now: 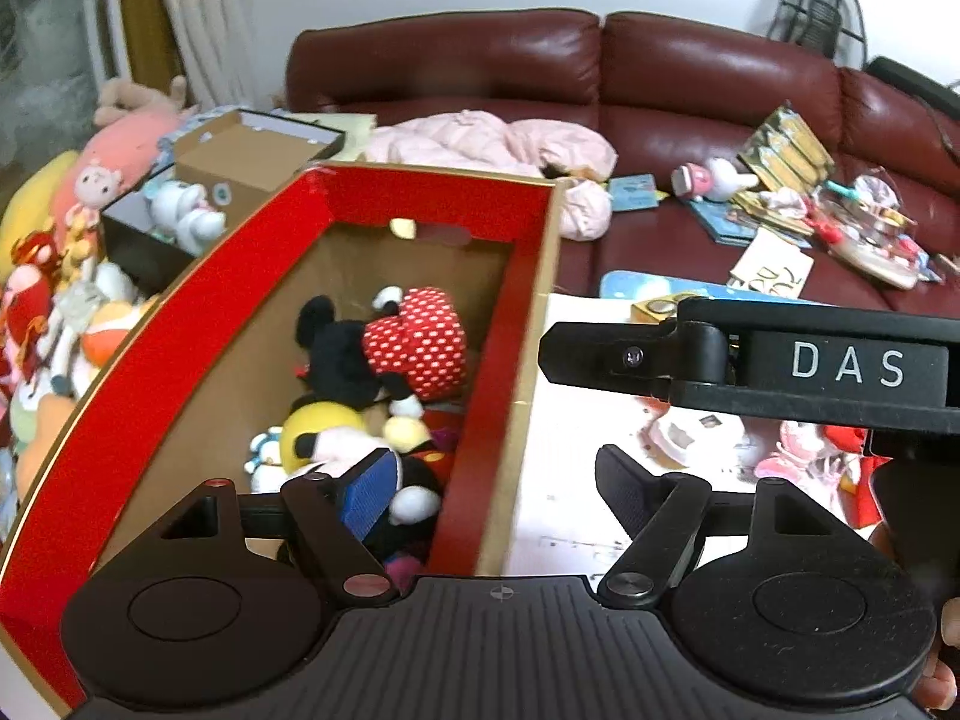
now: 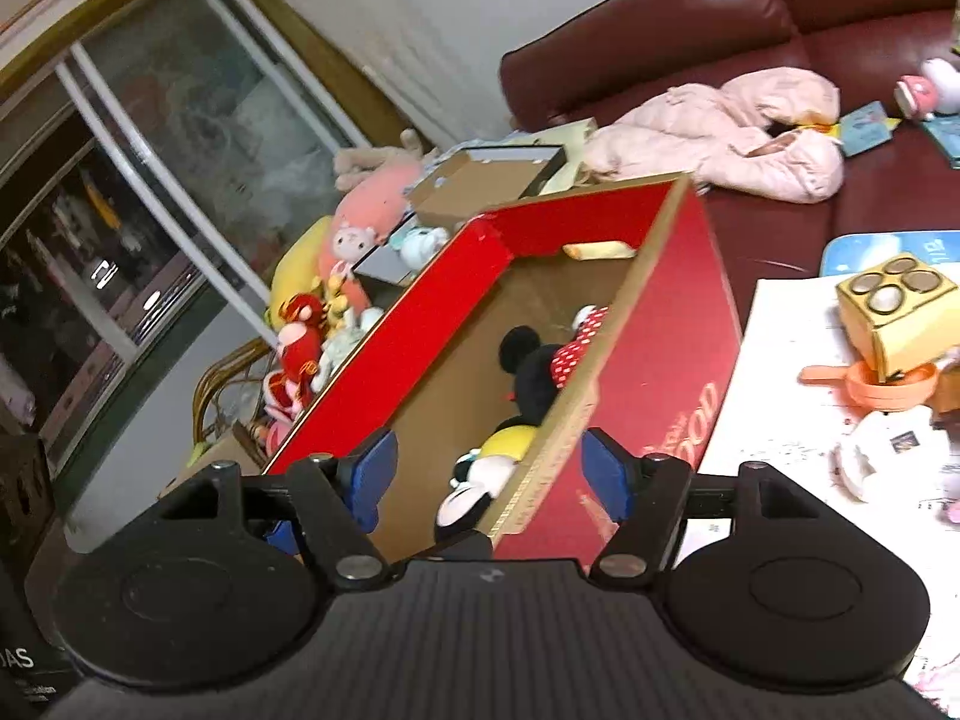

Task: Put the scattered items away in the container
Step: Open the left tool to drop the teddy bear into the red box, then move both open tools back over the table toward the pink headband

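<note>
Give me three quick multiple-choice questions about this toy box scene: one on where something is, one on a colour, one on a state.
1. Where is the pink jacket?
A on the sofa
B in the box
C on the floor

2. What colour is the inner wall of the cardboard box?
A blue
B red
C green

3. How are the left gripper fingers?
A shut on a toy
B shut, empty
C open, empty

Answers: 1 A, it lies on the maroon sofa seat. 2 B, red lining shows. 3 C, fingers apart, gripping nothing.
</note>
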`<control>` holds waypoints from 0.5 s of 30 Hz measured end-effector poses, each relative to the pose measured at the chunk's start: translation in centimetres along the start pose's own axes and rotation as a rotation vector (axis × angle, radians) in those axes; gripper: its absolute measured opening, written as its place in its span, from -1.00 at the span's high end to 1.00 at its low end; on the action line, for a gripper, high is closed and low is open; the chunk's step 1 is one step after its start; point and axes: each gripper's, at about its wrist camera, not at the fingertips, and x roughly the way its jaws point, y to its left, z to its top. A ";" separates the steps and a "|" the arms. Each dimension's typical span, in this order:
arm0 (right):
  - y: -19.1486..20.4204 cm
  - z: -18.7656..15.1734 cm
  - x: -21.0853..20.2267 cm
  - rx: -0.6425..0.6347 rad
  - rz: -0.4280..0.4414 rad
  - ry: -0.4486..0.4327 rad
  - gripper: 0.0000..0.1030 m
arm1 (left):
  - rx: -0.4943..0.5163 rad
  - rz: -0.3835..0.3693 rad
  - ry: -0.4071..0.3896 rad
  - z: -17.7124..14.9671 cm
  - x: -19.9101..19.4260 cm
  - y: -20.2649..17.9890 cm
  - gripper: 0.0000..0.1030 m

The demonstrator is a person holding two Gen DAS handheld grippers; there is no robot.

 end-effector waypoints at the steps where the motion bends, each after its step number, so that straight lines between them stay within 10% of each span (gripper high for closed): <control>1: -0.3 0.0 -0.3 0.005 -0.009 -0.006 -0.44 | 0.010 -0.005 -0.001 0.0 0.0 -0.4 -0.62; 15: -9.5 -1.4 -6.7 0.174 -0.208 -0.094 -0.46 | 0.221 -0.127 0.065 -1.2 3.6 -10.2 -0.69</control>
